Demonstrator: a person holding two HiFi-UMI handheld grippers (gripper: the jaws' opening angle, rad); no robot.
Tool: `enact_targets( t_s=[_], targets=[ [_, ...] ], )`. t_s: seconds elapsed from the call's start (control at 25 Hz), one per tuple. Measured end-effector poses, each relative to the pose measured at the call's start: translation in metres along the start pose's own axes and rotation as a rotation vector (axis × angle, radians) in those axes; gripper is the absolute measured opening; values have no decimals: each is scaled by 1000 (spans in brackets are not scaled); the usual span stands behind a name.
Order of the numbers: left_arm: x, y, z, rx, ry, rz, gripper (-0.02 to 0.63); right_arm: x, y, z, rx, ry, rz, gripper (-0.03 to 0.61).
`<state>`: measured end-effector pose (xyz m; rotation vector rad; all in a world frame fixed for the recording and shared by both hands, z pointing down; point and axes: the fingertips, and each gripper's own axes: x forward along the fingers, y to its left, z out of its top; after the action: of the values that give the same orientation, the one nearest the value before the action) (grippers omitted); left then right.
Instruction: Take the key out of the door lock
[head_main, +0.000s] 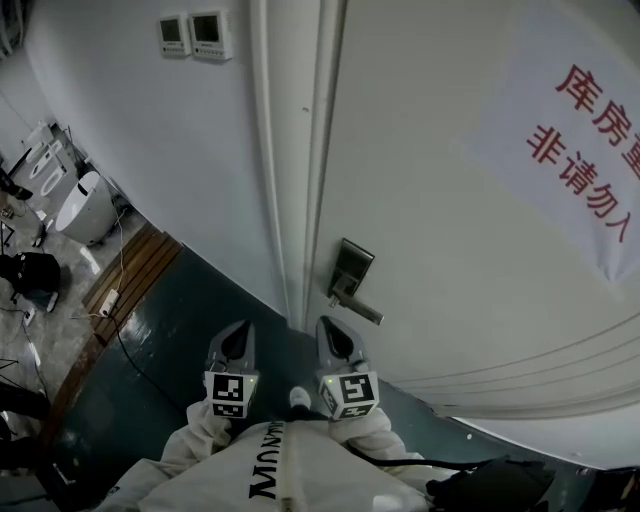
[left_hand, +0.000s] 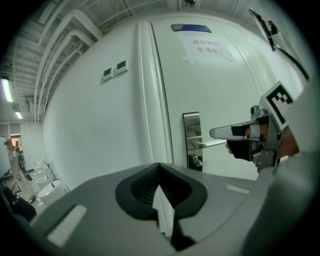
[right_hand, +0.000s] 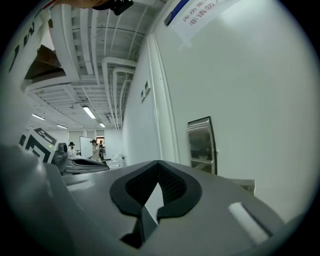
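Both grippers up in front of the white door (head_main: 450, 200), side by side, neither touching it. My left gripper (head_main: 240, 332): fingers pressed together at the tips, nothing between them, pointing at the bare wall just left of the door frame. My right gripper (head_main: 332, 328): fingers also closed, empty, aimed toward the lock plate (head_main: 352, 265), which sits ahead and slightly to the right in the right gripper view. From the left gripper view the right one's tip lines up level with the door handle (left_hand: 212, 144) but stands short of it. The key (left_hand: 196, 161) is in the lock low on the plate, under the handle; it shows only as a small stub, too small for detail. No finger is on it. A sign (head_main: 585, 150) with red characters hangs higher on the door. Two small control panels (head_main: 195, 35) sit on the wall to the left.
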<state>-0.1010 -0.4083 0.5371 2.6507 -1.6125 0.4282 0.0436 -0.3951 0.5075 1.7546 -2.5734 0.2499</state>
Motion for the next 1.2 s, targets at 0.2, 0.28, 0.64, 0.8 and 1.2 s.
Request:
enact_targets(
  t_s=[0.2, 0.28, 0.64, 0.8, 1.2],
  targets=[
    [47, -8, 18, 32, -31, -60, 0, 7, -40, 4, 11, -24, -86, 0],
    [59, -14, 21, 39, -35, -94, 0, 4, -52, 4, 16, -24, -127, -2],
    [108, -30, 33, 74, -66, -286, 0, -3, -81, 9, -25, -26, -354, -2],
    [124, -34, 36, 99, -82, -412, 0, -7, -83, 10, -13, -20, -493, -2],
    [139, -21, 32, 138, -105, -610, 0, -27, -74, -2, 31, -36, -817, -2]
  ],
)
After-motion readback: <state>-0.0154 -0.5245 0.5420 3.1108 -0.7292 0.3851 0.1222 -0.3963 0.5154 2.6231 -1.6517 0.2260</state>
